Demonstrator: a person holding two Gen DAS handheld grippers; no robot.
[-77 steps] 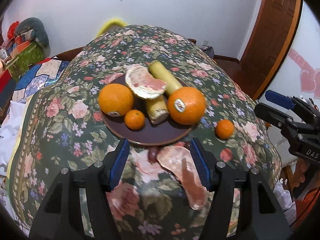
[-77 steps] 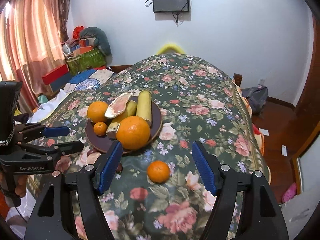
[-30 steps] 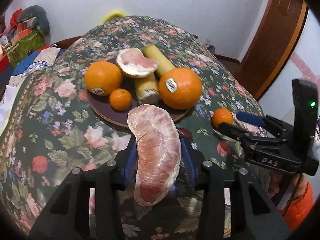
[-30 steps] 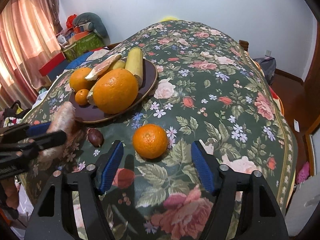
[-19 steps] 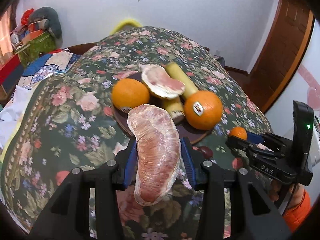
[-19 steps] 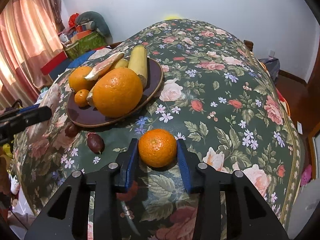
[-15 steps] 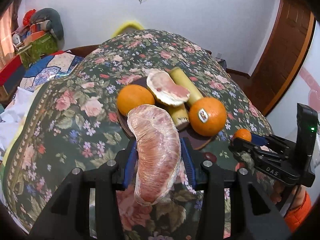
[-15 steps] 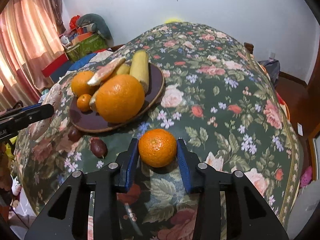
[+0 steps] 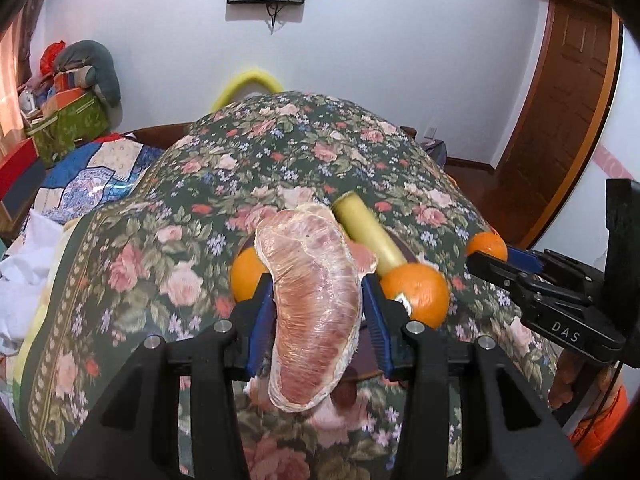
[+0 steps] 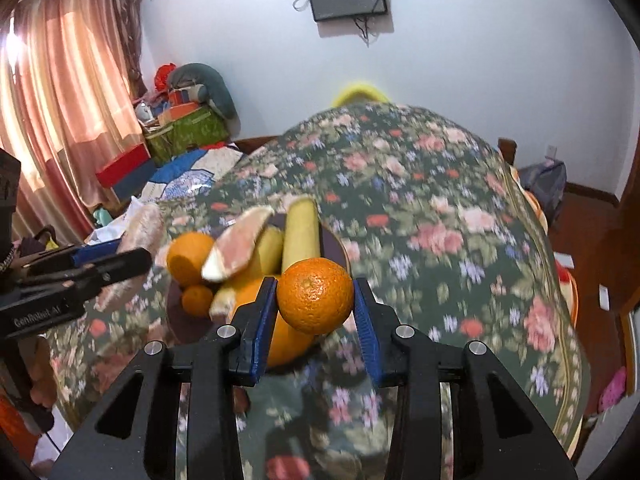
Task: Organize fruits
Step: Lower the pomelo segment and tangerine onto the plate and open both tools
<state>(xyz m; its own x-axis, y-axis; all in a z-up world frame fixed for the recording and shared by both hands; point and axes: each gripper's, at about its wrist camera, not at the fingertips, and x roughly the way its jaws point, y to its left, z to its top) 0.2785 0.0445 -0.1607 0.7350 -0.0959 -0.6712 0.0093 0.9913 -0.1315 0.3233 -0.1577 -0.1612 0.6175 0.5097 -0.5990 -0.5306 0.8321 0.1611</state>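
Note:
My left gripper (image 9: 318,312) is shut on a pink plastic-wrapped pomelo wedge (image 9: 314,304) and holds it above the near side of the dark brown plate (image 10: 182,326). My right gripper (image 10: 315,304) is shut on a small tangerine (image 10: 315,295), lifted off the cloth to the right of the plate; it also shows in the left wrist view (image 9: 486,245). On the plate lie large oranges (image 9: 416,294), a second pomelo wedge (image 10: 236,248), yellow-green banana pieces (image 10: 300,232) and a small tangerine (image 10: 197,299).
The table wears a dark green floral cloth (image 9: 320,148) that drops off at every side. A dark date-like fruit (image 9: 346,394) lies on the cloth before the plate. Boxes and bedding (image 10: 180,128) stand at the left; a wooden door (image 9: 568,92) is at the right.
My left gripper closed on the pomelo wedge and raised it from the cloth. My right gripper closed on the small tangerine and lifted it; both have risen over the plate.

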